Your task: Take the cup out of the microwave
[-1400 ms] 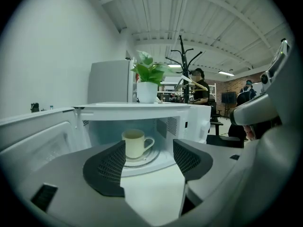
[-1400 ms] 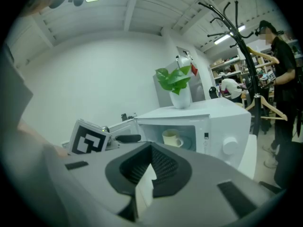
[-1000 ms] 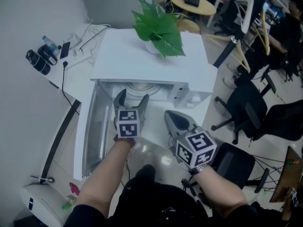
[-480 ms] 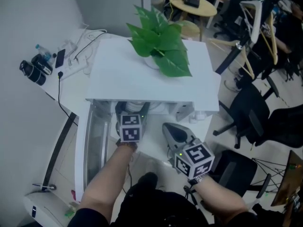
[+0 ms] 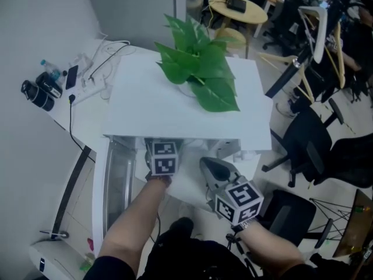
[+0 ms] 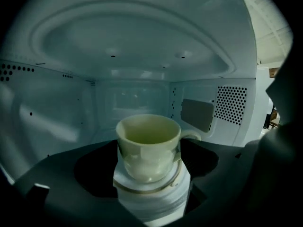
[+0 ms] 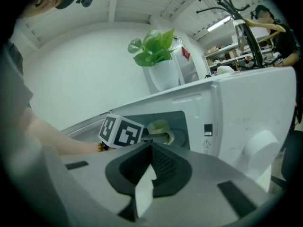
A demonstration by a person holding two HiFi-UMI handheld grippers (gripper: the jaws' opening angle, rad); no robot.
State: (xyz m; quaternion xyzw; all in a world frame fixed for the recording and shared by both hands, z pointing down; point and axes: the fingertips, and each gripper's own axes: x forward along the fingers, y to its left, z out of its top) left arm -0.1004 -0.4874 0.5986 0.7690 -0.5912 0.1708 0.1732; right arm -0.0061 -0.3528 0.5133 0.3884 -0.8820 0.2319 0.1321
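A pale cup (image 6: 147,141) stands on a white round base in the middle of the open microwave (image 5: 175,101); in the right gripper view the cup (image 7: 160,128) shows through the door opening. My left gripper (image 6: 149,157) is inside the cavity, its dark jaws opening on either side of the cup, with gaps between pads and cup. In the head view only its marker cube (image 5: 163,158) shows under the microwave's top. My right gripper (image 5: 207,163) is shut and empty, outside in front of the control panel (image 7: 255,122).
The microwave door (image 5: 113,182) hangs open to the left. A potted green plant (image 5: 198,69) stands on the microwave's top. Cables and small items (image 5: 76,74) lie on the counter at left. Office chairs (image 5: 315,139) stand to the right.
My left gripper has moved forward into the microwave, so its jaws are now hidden under the top in the head view. The right gripper has shifted slightly forward.
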